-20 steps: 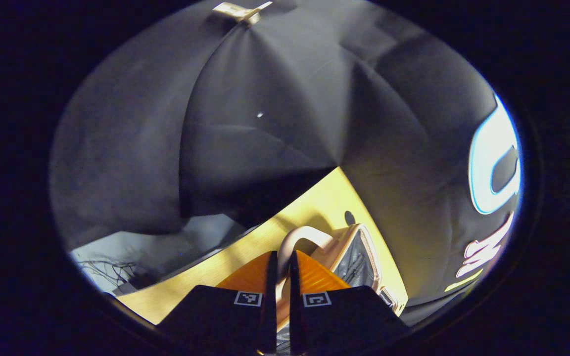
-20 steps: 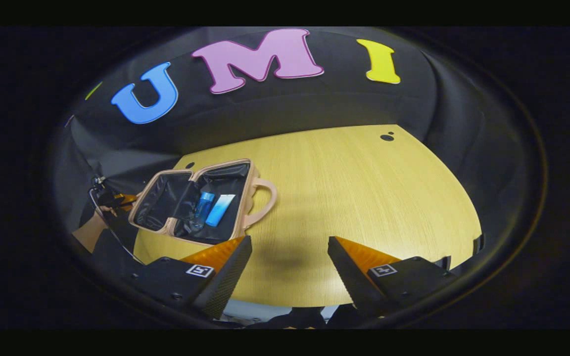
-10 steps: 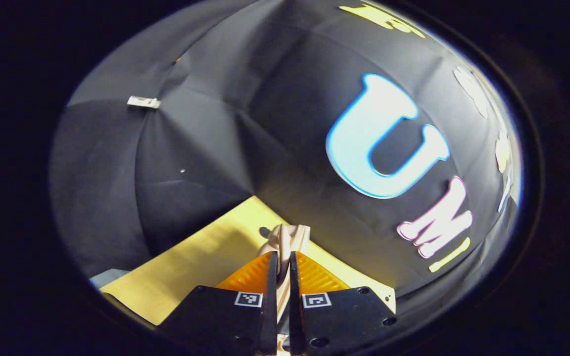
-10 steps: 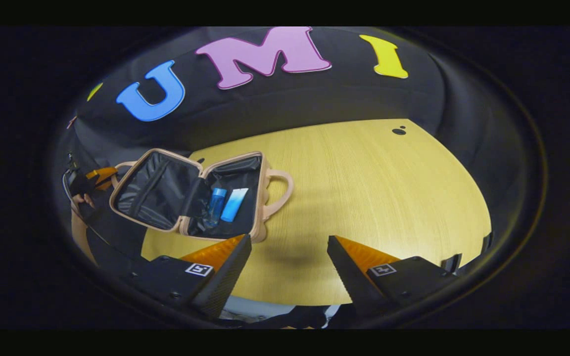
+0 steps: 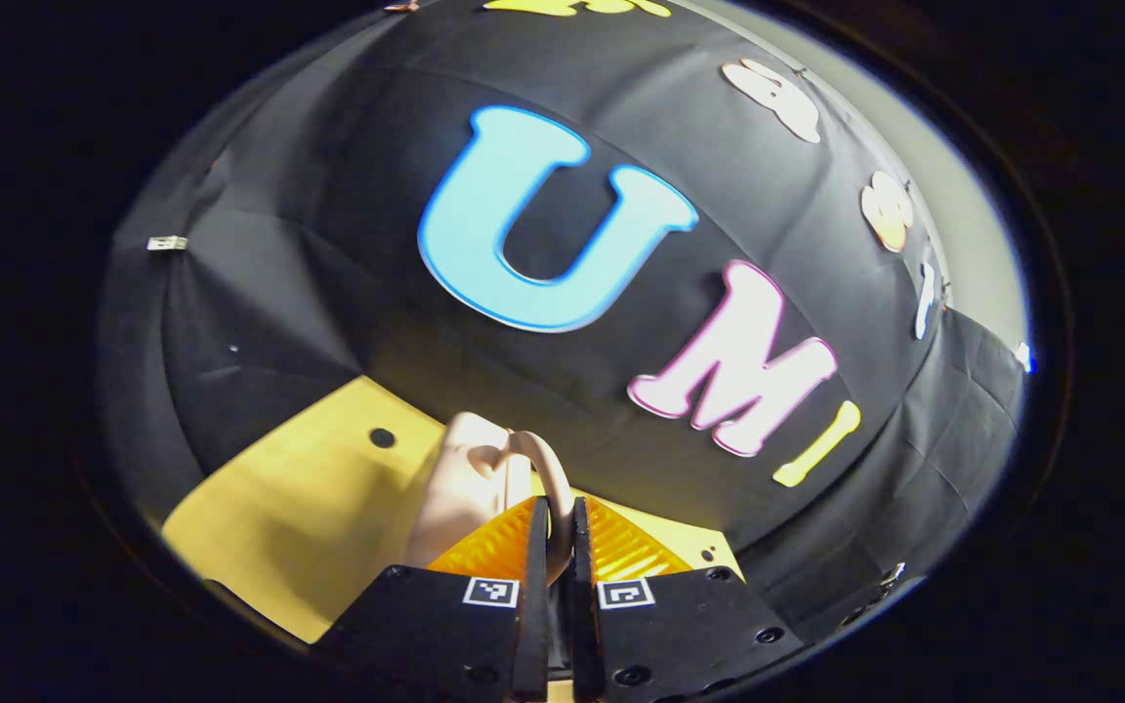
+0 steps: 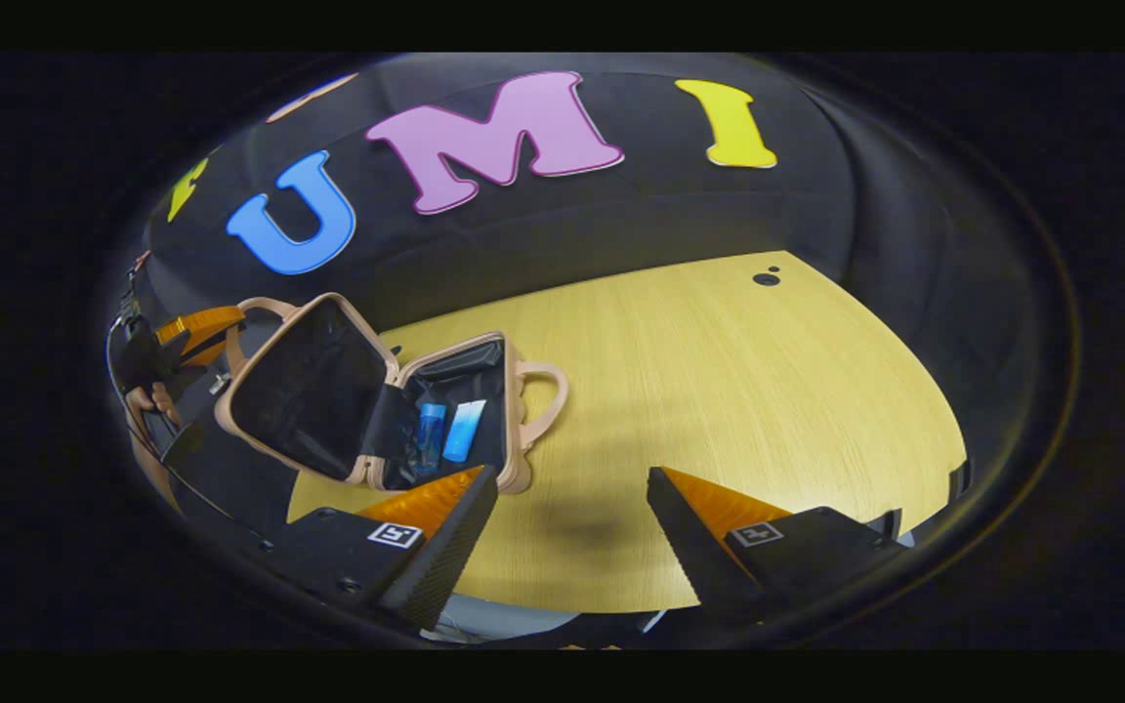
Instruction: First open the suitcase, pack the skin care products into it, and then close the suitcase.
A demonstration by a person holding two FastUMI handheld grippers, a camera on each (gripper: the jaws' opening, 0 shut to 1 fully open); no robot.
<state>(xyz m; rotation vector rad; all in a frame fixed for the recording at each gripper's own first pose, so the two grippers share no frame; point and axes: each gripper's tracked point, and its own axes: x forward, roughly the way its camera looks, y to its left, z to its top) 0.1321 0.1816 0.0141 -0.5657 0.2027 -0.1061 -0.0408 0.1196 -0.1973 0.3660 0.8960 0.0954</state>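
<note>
Two blue skincare tubes in the half-raised suitcase; left gripper pinches its lid handle, right gripper spread wide over the table.

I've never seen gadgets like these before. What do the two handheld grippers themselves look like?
Each is a dark, blocky body with screw heads that narrows into two wedge-shaped fingers with ribbed faces. Small square black-and-white coded markers sit on the left gripper and the right gripper, one at each finger's base. In the right gripper view, a thin dark cable hangs by the hand holding the left one.
</note>
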